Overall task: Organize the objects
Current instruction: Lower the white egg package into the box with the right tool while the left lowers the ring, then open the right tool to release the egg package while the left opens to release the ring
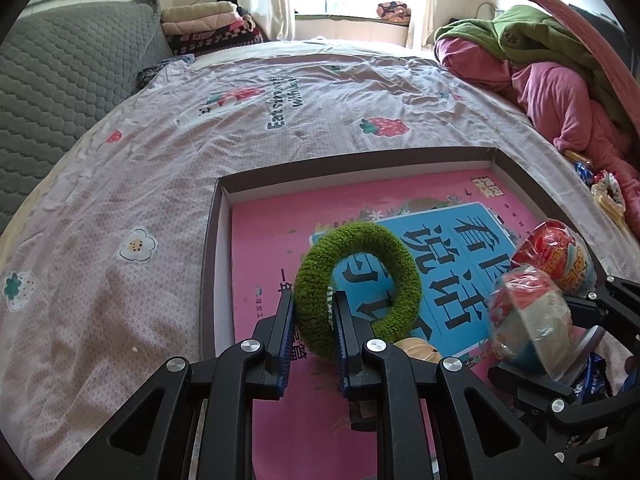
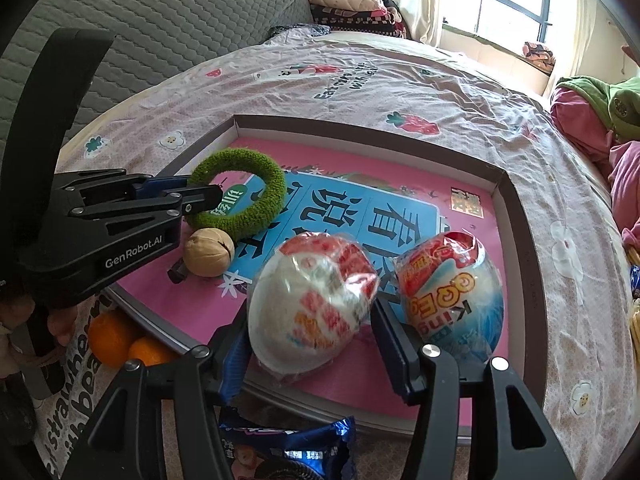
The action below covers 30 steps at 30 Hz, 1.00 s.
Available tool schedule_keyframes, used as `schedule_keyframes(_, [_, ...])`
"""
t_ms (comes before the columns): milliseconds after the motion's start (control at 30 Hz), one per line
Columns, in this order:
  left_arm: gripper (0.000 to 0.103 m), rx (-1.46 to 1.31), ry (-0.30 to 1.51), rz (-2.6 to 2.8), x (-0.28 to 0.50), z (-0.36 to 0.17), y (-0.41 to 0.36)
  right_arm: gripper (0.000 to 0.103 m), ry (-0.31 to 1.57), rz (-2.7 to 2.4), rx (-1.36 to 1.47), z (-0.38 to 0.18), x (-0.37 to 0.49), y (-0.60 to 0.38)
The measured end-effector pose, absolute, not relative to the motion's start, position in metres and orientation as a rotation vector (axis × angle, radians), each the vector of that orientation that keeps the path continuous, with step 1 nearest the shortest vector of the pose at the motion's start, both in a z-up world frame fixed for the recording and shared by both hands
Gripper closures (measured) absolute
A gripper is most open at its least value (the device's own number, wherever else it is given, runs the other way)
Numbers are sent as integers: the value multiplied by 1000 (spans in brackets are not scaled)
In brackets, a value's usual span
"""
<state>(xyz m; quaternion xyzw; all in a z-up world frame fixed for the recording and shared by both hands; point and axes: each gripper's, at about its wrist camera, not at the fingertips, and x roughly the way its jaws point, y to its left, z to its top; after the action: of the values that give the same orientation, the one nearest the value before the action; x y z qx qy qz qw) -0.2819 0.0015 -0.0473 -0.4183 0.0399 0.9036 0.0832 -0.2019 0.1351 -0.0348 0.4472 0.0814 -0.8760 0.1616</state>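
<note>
Now both tools carry things over the tray [image 2: 516, 200]: left tool [image 1: 313, 320] clamped on the green ring [image 1: 356, 280], right tool [image 2: 310, 344] clamped on the wrapped egg [image 2: 312, 300]; next, probably lower and release them.

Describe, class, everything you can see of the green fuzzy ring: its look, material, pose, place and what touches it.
The green fuzzy ring is a closed loop of moss-green, chenille-like pile with an open centre. It stands tilted on edge, lifted above the pink book cover inside the shallow box. The left gripper is clamped on its lower arc, one finger outside the loop, one through the hole. A walnut lies just below, apparently not touching.
</note>
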Motion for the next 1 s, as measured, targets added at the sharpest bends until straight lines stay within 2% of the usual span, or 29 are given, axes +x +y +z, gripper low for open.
schedule_keyframes(267, [80, -1259, 120, 2695, -283, -48, 1, 44, 220, -2520, 1260, -30, -201, 141])
schedule_keyframes(433, [67, -1260, 126, 2695, -282, -47, 1, 43, 211, -2538, 1230, -22, -199, 144])
schedule_keyframes(867, [65, -1259, 118, 2705, -282, -46, -1, 43, 225, -2570, 1158, -7, -188, 144])
schedule_keyframes(1000, [58, -1252, 95, 2711, -283, -43, -4, 43, 221, -2576, 1134, -2, -184, 146])
